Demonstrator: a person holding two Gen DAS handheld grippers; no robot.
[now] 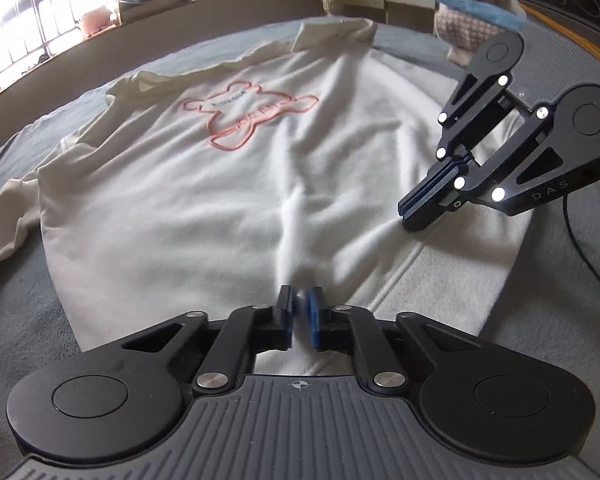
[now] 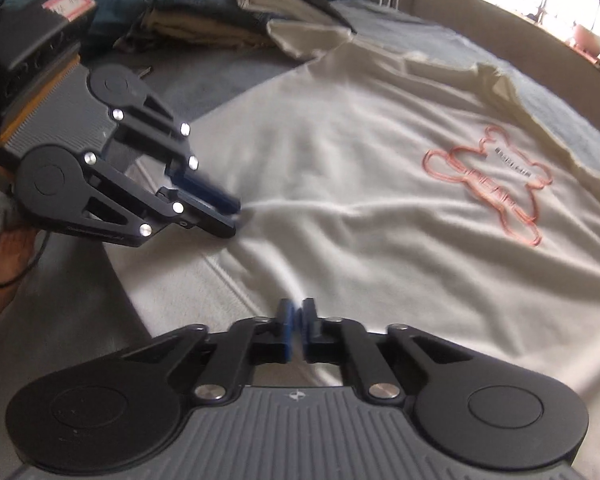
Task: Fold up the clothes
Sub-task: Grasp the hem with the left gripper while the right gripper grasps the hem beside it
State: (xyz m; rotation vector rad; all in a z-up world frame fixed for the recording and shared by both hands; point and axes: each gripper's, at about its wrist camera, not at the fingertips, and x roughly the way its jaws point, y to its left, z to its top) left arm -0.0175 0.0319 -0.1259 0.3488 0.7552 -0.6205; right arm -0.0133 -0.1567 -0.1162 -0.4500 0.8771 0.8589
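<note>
Both of my grippers are down on the sweatshirt [image 1: 204,184] right now, and both are clamped tight. My left gripper [image 1: 299,306] has its blue pads [image 1: 287,312] squeezed together with only a sliver between them, and a pinch of white fabric rises into that sliver, with creases running away from it up the cloth. From my right camera the same left gripper shows from the side, fingers flat against each other, tips buried in a ridge of fabric near the hem [image 2: 204,280]. My right gripper [image 2: 297,312] is just as closed, pads all but touching, with a thin fold of cloth drawn up between them. From the left camera its fingers lie pressed together, tips down on the fabric at the ribbed hem band; whether cloth is caught there I cannot tell from that side, the tips cover it. The sweatshirt lies spread front up on the grey bed cover [image 1: 24,312], its pink bear outline [image 1: 246,114] on the chest, collar at the far end, one sleeve [image 1: 4,216] trailing off the left side in my left view. The two grippers sit near each other along the bottom edge, a stretch of wrinkled cloth between them. Beyond the collar, a heap of other clothes [image 2: 220,16] is piled at the head of the bed. A bright window [image 1: 32,4] glares on the far wall.
</note>
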